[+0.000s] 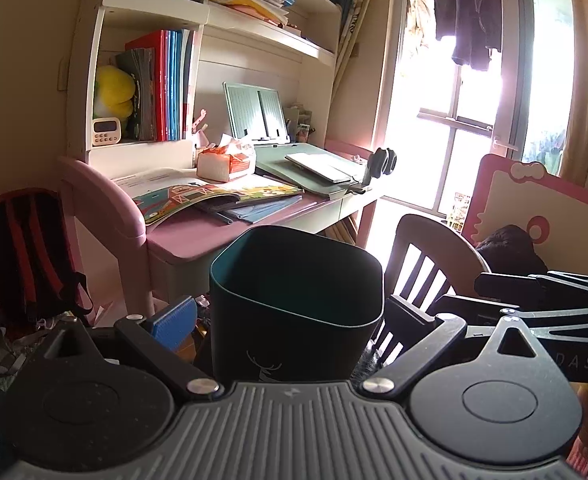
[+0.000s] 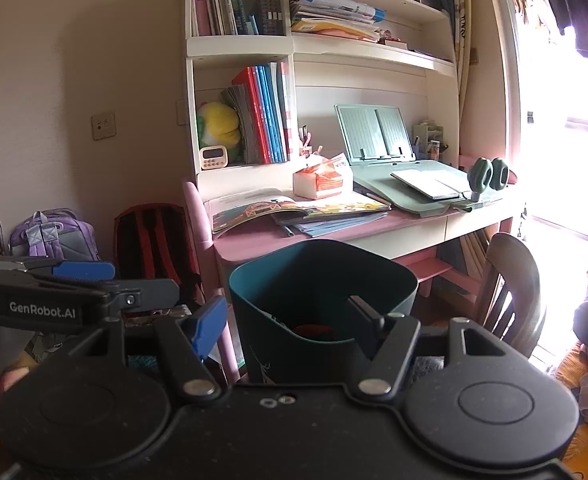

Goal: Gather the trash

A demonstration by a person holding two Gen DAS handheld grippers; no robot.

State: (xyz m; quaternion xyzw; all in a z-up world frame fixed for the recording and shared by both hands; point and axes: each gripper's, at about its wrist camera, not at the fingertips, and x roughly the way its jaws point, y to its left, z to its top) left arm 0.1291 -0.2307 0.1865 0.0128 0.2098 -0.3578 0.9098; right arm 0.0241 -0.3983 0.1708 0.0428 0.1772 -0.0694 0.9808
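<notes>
A dark teal trash bin (image 1: 294, 308) stands right in front of both cameras. In the left wrist view my left gripper (image 1: 290, 320) is spread wide, its blue-padded finger (image 1: 174, 322) left of the bin and the other finger at the bin's right side; no grip shows. In the right wrist view the bin (image 2: 318, 300) holds something red and a scrap of paper at its bottom. My right gripper (image 2: 290, 316) is open, one finger (image 2: 208, 326) left of the bin and the other over its rim.
A pink desk (image 2: 254, 242) behind the bin carries open books (image 2: 294, 210), a tissue pack (image 2: 322, 180) and a green book stand (image 2: 378, 132). A wooden chair (image 2: 510, 292) stands to the right. Backpacks (image 2: 154, 240) lean on the wall at left.
</notes>
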